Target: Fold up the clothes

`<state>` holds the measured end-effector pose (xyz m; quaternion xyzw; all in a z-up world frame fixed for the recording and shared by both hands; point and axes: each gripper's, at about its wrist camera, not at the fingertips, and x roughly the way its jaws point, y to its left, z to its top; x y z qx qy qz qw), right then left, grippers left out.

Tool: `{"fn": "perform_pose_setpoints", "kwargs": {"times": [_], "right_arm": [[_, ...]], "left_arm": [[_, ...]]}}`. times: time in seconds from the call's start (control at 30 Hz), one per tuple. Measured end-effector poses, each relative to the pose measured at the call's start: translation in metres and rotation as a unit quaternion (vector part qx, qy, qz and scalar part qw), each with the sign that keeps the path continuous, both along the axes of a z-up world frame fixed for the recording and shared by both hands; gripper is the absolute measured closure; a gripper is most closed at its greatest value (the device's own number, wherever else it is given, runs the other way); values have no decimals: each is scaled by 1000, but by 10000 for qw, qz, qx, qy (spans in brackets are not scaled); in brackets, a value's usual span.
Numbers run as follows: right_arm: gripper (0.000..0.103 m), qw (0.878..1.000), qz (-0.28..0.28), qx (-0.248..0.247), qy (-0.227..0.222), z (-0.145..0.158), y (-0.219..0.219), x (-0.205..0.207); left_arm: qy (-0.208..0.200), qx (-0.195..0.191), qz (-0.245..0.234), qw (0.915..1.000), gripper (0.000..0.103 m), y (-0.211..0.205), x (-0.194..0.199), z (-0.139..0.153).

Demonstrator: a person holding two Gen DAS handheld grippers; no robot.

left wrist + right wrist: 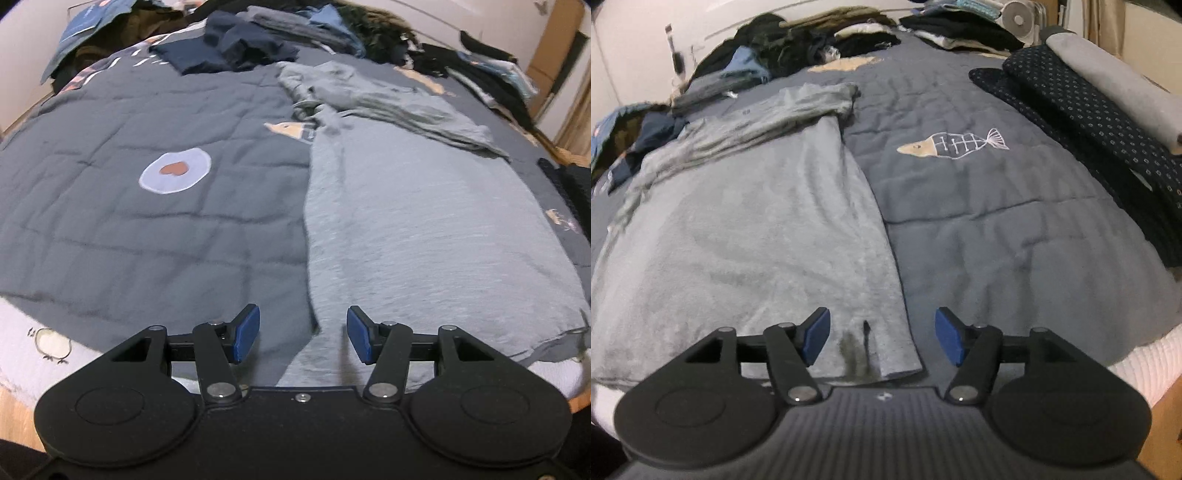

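Both claws — left claw [303,334], right claw [882,341] — hang wide and empty over the grey shirt's [424,229] hem corners; next, pinch them.

A light grey polo shirt [746,229] is lying on a slate-blue quilt [997,236] that is showing an embroidered tan-and-white fish [955,144] and a pale circle with a rust-red heart [175,170]. Navy clothes [225,48] are sitting beyond, a navy dotted fabric [1082,122] is lying alongside, and each black hand-held gripper is carrying blue pads [246,334].
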<state>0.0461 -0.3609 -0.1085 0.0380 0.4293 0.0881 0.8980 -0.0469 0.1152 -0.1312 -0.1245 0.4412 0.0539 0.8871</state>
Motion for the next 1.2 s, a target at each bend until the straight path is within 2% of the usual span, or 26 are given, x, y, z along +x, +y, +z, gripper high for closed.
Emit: {"fn": "perform_pose_setpoints", "kwargs": {"times": [0.17,0.3,0.33,0.4,0.43,0.5,0.53,0.73,0.87,0.9,0.97,1.03,1.1,1.2], "right_arm": [[37,9994,4,-305,152,-7,9,1],[38,9984,74,-462,303,-14,16,4],[44,9981,51,-490,375,-16,16,6],[70,9969,-55,-544,563,-23,12,10],[80,9969,-67,-450,638,-25,10,12],[95,9977,-57,-206,644,-24,4,11],[98,9984,-115,-79,551,-19,0,9],[99,9938,-627,914,54,6,-33,-7],[99,9908,-755,1116,-138,15,-41,-14],[99,9888,-813,1234,-215,18,-45,-17],[99,9892,-851,1164,-276,21,-47,-18],[99,9893,-880,1114,-334,22,-48,-18],[99,9881,-913,1171,-407,24,-49,-19],[100,9744,-1199,1762,-719,35,-70,-27]], "left_arm": [[37,112,-263,9996,50,-11,-1,-1],[81,138,-295,9994,49,-15,-1,-3],[81,145,-280,9995,49,-15,-2,-3],[34,151,-154,9998,49,-11,-4,-2],[38,62,-118,9999,49,-8,-5,-2],[31,-77,-32,10000,49,-3,-6,-1],[19,-125,19,9999,49,0,-6,0],[-133,-311,-4,9994,48,0,-12,7],[54,-87,-370,9993,47,-16,-8,1],[95,-61,-411,9991,47,-17,-7,-1],[157,-19,-332,9993,46,-15,-5,-4],[265,-80,-140,9995,46,-8,-3,-6],[248,-354,62,9990,46,3,-4,-5],[147,-559,111,9983,46,8,-6,-2]]}}
